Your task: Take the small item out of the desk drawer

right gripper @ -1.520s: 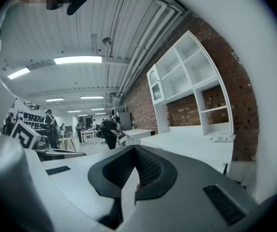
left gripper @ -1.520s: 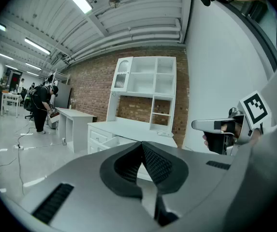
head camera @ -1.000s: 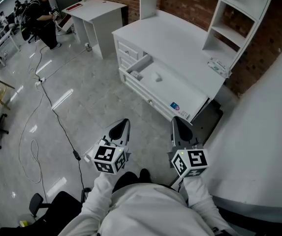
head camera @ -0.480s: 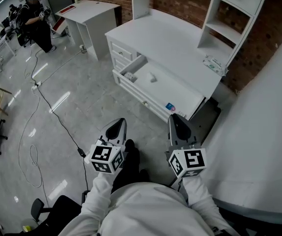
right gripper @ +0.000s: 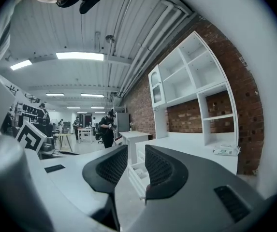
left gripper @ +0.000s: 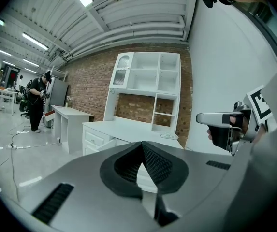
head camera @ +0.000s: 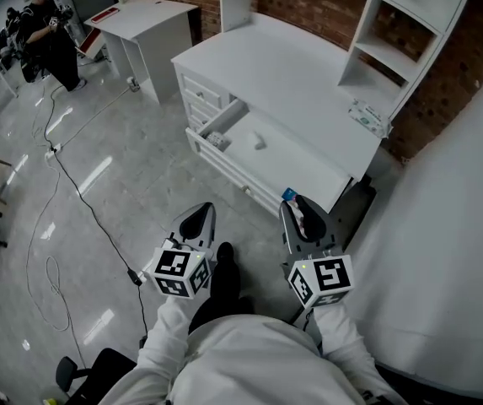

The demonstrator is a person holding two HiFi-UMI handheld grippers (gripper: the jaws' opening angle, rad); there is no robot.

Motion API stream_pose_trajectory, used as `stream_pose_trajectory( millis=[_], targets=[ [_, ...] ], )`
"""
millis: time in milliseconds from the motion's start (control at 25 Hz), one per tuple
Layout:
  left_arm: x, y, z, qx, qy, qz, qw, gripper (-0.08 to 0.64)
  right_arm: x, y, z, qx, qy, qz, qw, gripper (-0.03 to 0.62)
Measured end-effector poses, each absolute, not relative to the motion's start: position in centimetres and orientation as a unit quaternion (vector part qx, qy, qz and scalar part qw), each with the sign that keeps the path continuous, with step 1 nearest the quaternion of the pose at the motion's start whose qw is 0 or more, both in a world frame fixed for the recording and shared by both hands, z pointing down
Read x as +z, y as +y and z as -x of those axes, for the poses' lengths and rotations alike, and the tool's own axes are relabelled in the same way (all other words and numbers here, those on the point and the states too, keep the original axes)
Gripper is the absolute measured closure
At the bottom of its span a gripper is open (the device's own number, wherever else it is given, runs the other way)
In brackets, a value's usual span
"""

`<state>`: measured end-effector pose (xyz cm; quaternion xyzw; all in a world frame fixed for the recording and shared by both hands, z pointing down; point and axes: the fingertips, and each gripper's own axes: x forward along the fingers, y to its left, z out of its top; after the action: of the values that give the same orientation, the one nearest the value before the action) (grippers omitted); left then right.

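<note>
The white desk (head camera: pixel 292 74) stands ahead with its wide top drawer (head camera: pixel 296 169) pulled out. A small white item (head camera: pixel 260 143) lies on the drawer floor, and another small object (head camera: pixel 218 140) sits at the drawer's left end. Both grippers hover low over the floor, well short of the desk. My left gripper (head camera: pixel 197 222) is shut and holds nothing; its pads meet in the left gripper view (left gripper: pixel 141 146). My right gripper (head camera: pixel 302 218) is opening, with a clear gap between its pads (right gripper: pixel 136 161) and nothing in it. Through that gap the open drawer (right gripper: pixel 137 170) shows far off.
A shelf unit (head camera: pixel 410 40) stands on the desk's right, with a flat packet (head camera: pixel 370 116) on the desktop before it. A white wall (head camera: pixel 452 251) runs close on my right. A second white table (head camera: pixel 144 15), a person (head camera: pixel 43 32) and a floor cable (head camera: pixel 72 192) lie to the left.
The right gripper's jaws have parted; they were shut before. The desk has slid a little left and nearer in the head view. The left gripper stays shut.
</note>
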<state>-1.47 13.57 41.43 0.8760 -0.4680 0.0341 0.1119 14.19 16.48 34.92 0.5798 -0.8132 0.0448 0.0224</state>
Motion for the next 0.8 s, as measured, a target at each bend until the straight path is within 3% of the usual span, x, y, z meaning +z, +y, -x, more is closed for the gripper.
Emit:
stream_pose_trajectory(
  millis=[800],
  targets=[
    [42.3, -4.3, 3.0, 0.038, -0.454, -0.880, 0.134, 0.542, 35.9, -0.8, -12.2, 0.089, -0.817, -0.569, 0.028, 0.357]
  ],
)
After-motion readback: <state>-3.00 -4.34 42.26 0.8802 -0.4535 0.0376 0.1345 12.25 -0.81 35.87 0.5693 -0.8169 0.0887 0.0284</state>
